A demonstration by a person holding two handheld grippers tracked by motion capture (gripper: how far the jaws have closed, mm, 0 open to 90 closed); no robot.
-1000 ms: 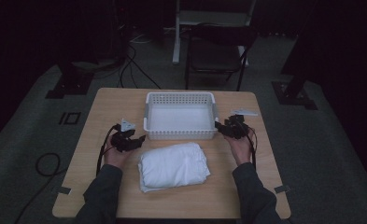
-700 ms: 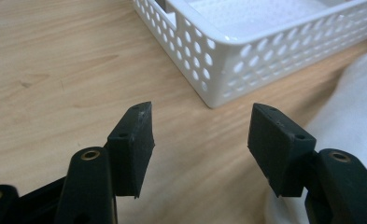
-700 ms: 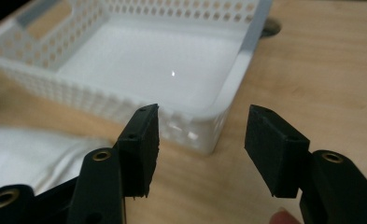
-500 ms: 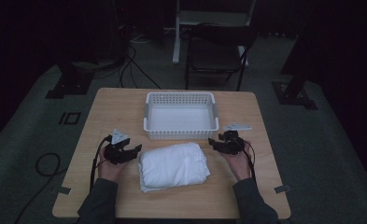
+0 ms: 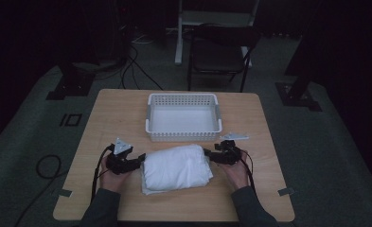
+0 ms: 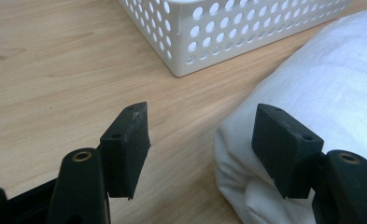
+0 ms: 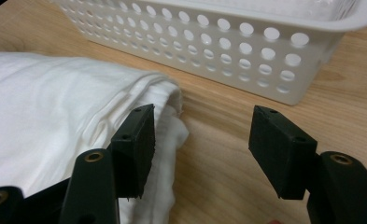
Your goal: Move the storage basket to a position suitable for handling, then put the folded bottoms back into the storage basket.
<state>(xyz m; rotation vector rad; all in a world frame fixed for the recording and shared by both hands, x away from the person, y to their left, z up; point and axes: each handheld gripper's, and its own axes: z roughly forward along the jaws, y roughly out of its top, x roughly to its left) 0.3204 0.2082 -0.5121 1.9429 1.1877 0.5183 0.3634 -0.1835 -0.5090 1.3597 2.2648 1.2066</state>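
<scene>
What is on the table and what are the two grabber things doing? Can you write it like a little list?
table: light wood
basket: white, holes in its walls, far side of the table
cloth: white folded bundle, just in front of the basket
left gripper: at the cloth's left end, jaws just been opening, bare table between them
right gripper: at the cloth's right end, jaws just been opening, not gripping it

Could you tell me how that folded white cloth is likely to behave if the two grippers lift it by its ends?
The folded white cloth looks soft and puffy, so it would probably sag in the middle. Loose layers at its edge suggest it may unfold if only the top ply is caught. It seems light, so a push would likely slide or bunch it on the wooden table.
</scene>
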